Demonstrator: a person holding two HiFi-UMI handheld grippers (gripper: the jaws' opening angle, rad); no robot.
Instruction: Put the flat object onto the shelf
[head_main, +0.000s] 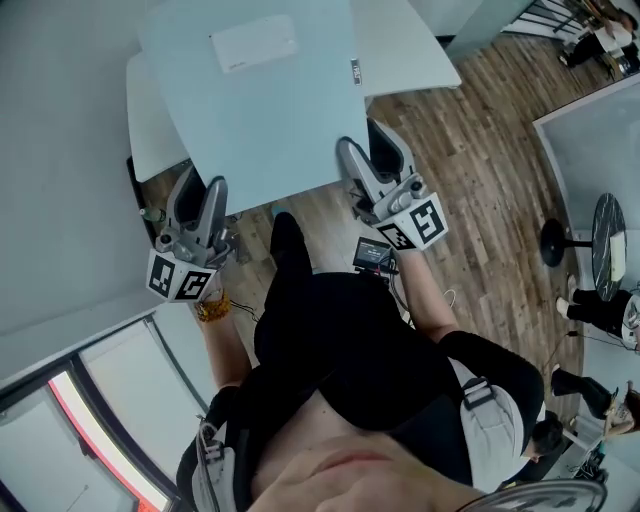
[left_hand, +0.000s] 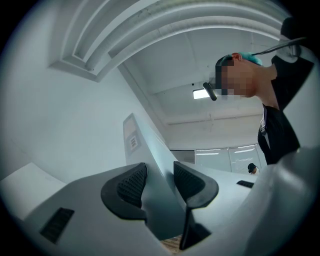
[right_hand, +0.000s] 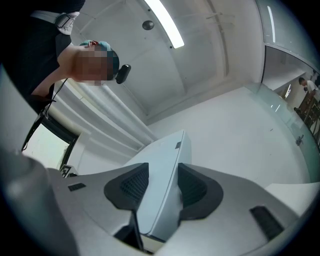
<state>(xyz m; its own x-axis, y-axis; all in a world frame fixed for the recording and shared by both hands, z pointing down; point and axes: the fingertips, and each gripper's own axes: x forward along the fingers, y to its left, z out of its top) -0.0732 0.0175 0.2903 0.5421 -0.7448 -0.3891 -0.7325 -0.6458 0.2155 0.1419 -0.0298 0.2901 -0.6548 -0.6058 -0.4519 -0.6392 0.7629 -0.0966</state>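
Wood floor (head_main: 480, 150) lies below; my left gripper (head_main: 200, 197) and right gripper (head_main: 372, 155) each clamp their jaws on the near edge of the pale flat panel (head_main: 260, 100).

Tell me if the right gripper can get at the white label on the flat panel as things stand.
Probably not. The right gripper is clamped on the flat panel's near edge, and the white label lies near the far edge. Letting go would leave the panel on the left gripper alone.
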